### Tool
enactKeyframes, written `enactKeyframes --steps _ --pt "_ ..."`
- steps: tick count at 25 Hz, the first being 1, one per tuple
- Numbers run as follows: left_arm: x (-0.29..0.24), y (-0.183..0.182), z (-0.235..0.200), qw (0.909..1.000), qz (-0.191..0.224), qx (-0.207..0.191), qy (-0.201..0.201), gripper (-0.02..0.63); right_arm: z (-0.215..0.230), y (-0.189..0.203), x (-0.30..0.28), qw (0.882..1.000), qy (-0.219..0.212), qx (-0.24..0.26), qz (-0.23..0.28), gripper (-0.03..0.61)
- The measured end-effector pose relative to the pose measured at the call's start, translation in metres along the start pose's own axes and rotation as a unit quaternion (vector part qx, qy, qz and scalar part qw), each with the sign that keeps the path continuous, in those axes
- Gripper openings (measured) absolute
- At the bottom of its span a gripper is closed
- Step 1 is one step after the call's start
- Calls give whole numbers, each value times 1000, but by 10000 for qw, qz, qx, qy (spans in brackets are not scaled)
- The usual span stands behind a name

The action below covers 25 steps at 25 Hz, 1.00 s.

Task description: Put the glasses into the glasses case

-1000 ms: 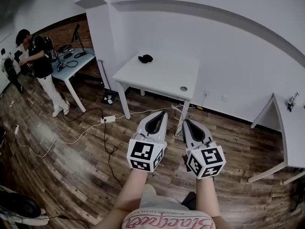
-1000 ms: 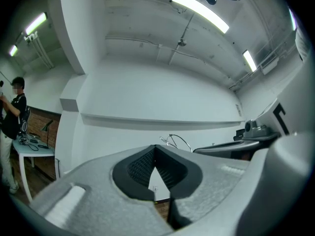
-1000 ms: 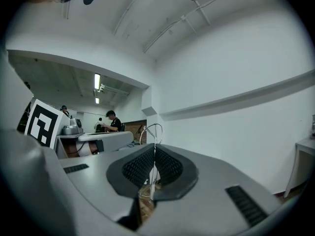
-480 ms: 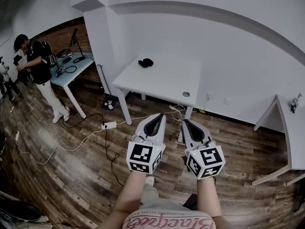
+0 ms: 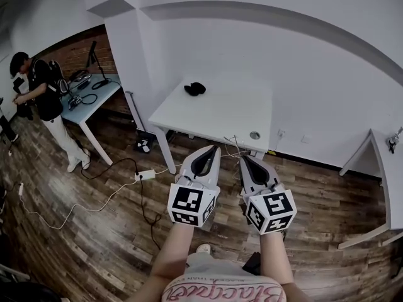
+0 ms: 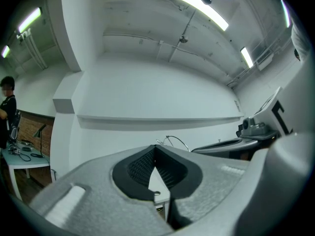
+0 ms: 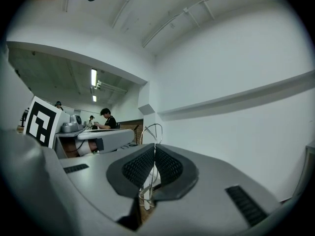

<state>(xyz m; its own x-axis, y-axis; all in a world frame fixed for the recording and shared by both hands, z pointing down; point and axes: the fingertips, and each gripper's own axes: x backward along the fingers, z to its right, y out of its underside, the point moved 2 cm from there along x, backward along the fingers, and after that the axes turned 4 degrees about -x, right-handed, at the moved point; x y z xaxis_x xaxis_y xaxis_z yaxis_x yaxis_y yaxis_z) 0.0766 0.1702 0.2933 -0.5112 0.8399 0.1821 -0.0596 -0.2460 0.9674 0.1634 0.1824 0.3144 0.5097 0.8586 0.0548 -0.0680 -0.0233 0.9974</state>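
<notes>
Wood-plank flooring [image 5: 94, 231] lies open on the near side of the white table [image 5: 220, 115]; pink script on the person's shirt [image 5: 217, 292] shows upside down and cannot be read. Just short of that table's front edge, the left gripper [image 5: 211, 151] has its tips pressed together on nothing. The right gripper [image 5: 245, 161] pinches thin wire glasses [image 7: 154, 132], and a dark case [image 5: 195, 89] sits at the table's far left corner.

Bright, even indoor light from long white ceiling tube lamps [image 6: 203, 7], upper centre, left gripper view. Head view: fisheye bends the white wall [image 5: 283, 55]; soft shadow under white rectangular tabletop [image 5: 220, 109]. Gripper views: black vignetted corners; grey left claw [image 6: 155, 149] softly blurred at bottom edge.
</notes>
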Motion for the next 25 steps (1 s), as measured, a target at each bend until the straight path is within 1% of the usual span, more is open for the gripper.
enactKeyframes --steps 7,12,16,21,25 --pt "-30 12 -65 9998 160 93 117 5 -6 -2 -77 10000 14 80 23 14" --pt "-43 21 -103 9997 167 122 103 5 -13 -3 -121 9999 28 131 11 14" --pt "-54 34 -124 9997 134 203 40 5 -13 4 -143 9998 13 157 -79 14" --pt "-74 42 -143 9997 82 229 9 5 -3 10 -169 9998 12 112 -187 14" --pt "-93 59 -158 9997 -25 261 2 5 9 19 -193 9996 -2 85 -265 14"
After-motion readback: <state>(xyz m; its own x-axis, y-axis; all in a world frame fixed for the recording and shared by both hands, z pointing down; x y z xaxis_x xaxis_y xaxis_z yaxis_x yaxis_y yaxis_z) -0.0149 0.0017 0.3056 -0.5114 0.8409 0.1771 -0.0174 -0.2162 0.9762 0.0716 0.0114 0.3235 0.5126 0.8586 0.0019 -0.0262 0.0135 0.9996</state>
